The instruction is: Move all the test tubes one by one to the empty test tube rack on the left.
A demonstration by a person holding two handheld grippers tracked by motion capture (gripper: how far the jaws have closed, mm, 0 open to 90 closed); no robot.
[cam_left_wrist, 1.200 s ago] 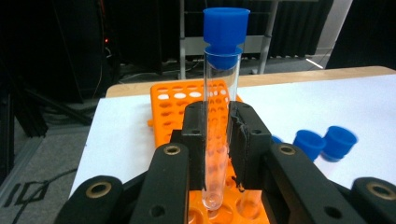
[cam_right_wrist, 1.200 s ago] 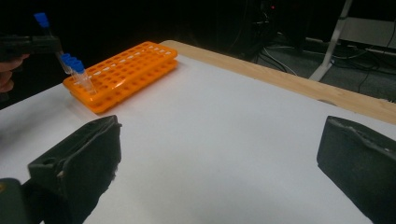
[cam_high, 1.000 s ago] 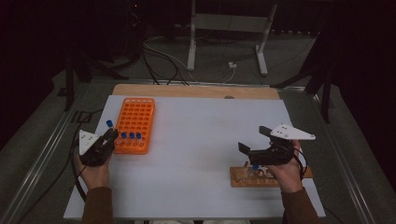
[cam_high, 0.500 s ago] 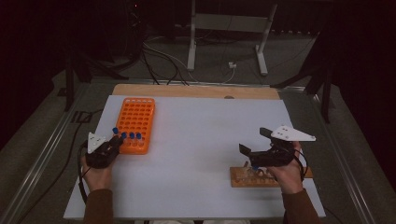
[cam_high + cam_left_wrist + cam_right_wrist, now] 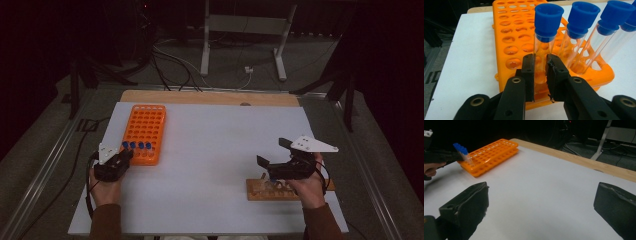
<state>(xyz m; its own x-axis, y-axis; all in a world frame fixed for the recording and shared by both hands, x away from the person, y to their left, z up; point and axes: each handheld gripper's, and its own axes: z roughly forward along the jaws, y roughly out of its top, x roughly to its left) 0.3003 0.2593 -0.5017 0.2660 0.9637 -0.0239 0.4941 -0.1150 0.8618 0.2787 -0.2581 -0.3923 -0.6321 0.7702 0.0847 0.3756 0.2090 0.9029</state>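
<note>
The left gripper (image 5: 540, 72) clamps a blue-capped test tube (image 5: 545, 37) seated in the orange rack's (image 5: 145, 131) near row, at about 9 o'clock on the table, probably steadying it upright. The right gripper (image 5: 284, 160), jaws wide apart, hovers at 4 o'clock over a wooden rack (image 5: 260, 192), seemingly ready for another tube.

The middle of the bench (image 5: 215, 165) lies bare between the orange rack (image 5: 145, 132) at the left and the wooden rack (image 5: 265, 190) at the near right, so a gripper could cross there freely. At the orange rack's near edge, capped tubes (image 5: 584, 32) stand close in a row just beside the tube (image 5: 547, 35) between the left gripper's (image 5: 540, 72) jaws, crowding that side. The holes behind them are open.
</note>
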